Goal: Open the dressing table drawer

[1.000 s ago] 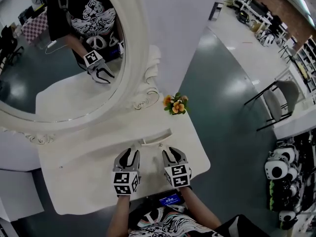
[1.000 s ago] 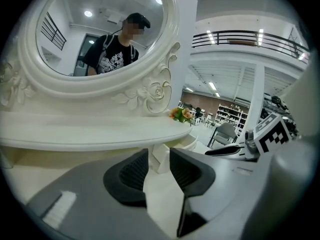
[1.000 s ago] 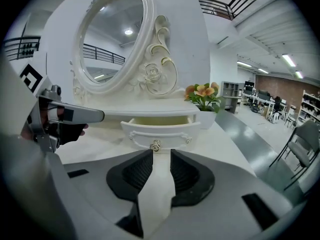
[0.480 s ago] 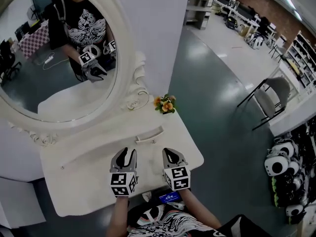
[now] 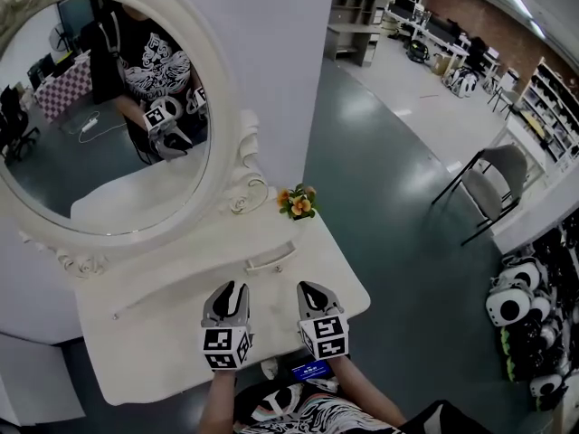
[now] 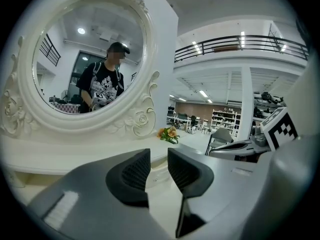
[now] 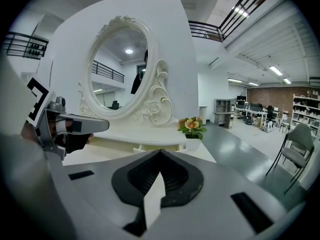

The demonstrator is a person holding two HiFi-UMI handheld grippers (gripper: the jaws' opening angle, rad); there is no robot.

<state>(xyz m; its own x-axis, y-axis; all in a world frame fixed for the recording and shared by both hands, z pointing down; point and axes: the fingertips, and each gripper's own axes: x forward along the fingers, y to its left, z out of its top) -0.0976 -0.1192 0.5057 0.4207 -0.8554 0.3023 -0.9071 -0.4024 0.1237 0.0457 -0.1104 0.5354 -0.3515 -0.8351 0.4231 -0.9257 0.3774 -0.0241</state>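
White dressing table [image 5: 145,342] drawer [image 5: 270,259] sits closed below the mirror [image 5: 109,125], ahead of both tongs; right gripper [image 5: 310,289] has just snapped together empty, left gripper [image 5: 231,289] is closing on nothing, so the drawer is not yet grasped

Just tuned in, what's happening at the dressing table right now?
A person holds a claw in each hand above the front of the white dressing table, both aimed toward the drawer handle but short of it. The left claw is closing with nothing between its jaws; the right claw is shut and empty. The handle is untouched and nothing is pulled open yet. A small flower pot stands beyond it.
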